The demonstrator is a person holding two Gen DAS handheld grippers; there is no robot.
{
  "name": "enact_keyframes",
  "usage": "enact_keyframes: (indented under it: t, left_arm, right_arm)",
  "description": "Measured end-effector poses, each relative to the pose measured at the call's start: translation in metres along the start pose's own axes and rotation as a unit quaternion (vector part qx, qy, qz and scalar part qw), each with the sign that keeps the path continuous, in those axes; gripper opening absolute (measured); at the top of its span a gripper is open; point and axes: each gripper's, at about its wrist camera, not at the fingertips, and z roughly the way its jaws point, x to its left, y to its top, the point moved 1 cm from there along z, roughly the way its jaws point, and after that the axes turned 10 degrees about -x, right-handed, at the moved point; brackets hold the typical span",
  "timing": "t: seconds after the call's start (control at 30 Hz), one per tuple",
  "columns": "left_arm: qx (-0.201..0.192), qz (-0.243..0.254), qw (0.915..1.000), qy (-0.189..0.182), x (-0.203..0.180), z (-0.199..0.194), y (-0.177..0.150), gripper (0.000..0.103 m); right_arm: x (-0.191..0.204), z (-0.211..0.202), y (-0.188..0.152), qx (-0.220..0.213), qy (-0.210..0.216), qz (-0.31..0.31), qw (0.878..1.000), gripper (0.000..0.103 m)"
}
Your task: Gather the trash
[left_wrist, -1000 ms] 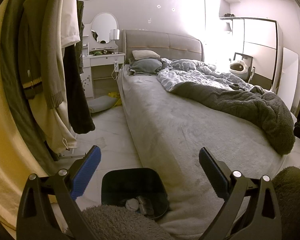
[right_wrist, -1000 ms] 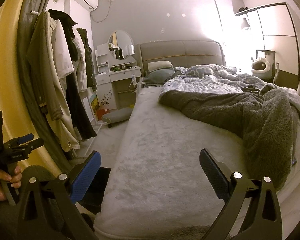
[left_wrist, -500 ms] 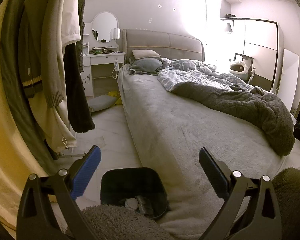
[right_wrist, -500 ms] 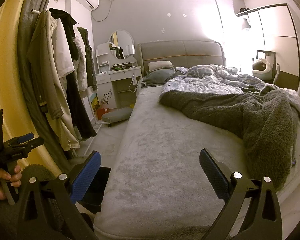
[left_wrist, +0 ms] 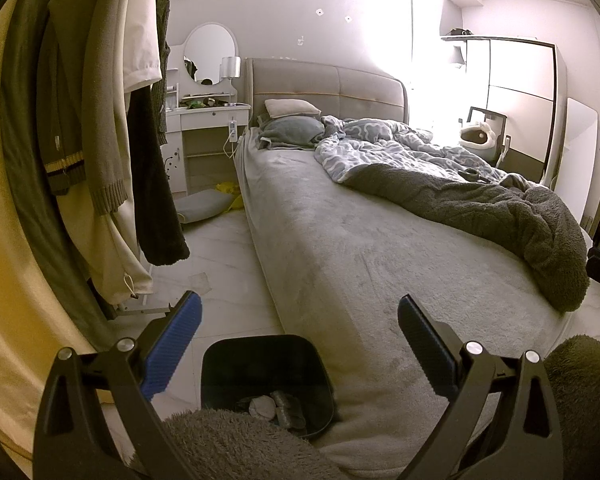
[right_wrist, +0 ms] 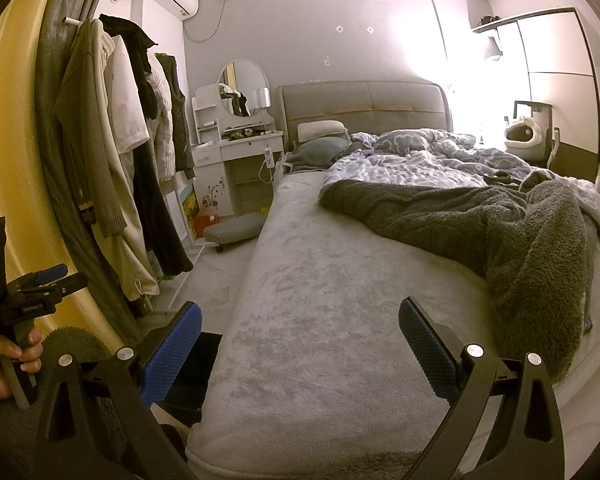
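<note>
Both claws are spread wide with nothing between their fingers. The left gripper [left_wrist: 298,330] hangs above a black bin [left_wrist: 260,354] that stands on the pale floor [left_wrist: 224,264], pressed against the near corner of the bed [left_wrist: 360,248]. Crumpled trash [left_wrist: 274,404] lies in the bottom of the bin: a whitish wad and some grey scraps. A small flat scrap of paper [left_wrist: 200,280] lies on the floor farther up the aisle, near the foot of the hanging clothes [left_wrist: 112,120].

The right gripper [right_wrist: 300,336] hovers over the near end of the bed, its left finger above the mattress edge, with the bin's dark rim [right_wrist: 204,364] just below. In this view the person's hand [right_wrist: 4,360] grips the handle of the other tool at the far left.

The aisle between the bed's long edge and the clothes is narrow; the coats' hems hang low over it. It runs back to a grey cushion [left_wrist: 202,206] on the floor and a white dressing table [left_wrist: 206,136]. The near half of the mattress is bare and flat. A dark blanket [right_wrist: 500,232] and a patterned quilt [right_wrist: 420,160] are heaped across the far and right side, the blanket spilling over the right edge.
</note>
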Motion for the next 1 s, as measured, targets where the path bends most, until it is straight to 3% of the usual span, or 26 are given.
enact_keyframes:
  t: [1.0]
  left_arm:
    - [0.0, -0.001, 1.0, 0.0, 0.0008, 0.0005, 0.0, 0.1]
  right_arm:
    - [-0.002, 0.0003, 0.0011, 0.0, 0.001, -0.002, 1.0, 0.1]
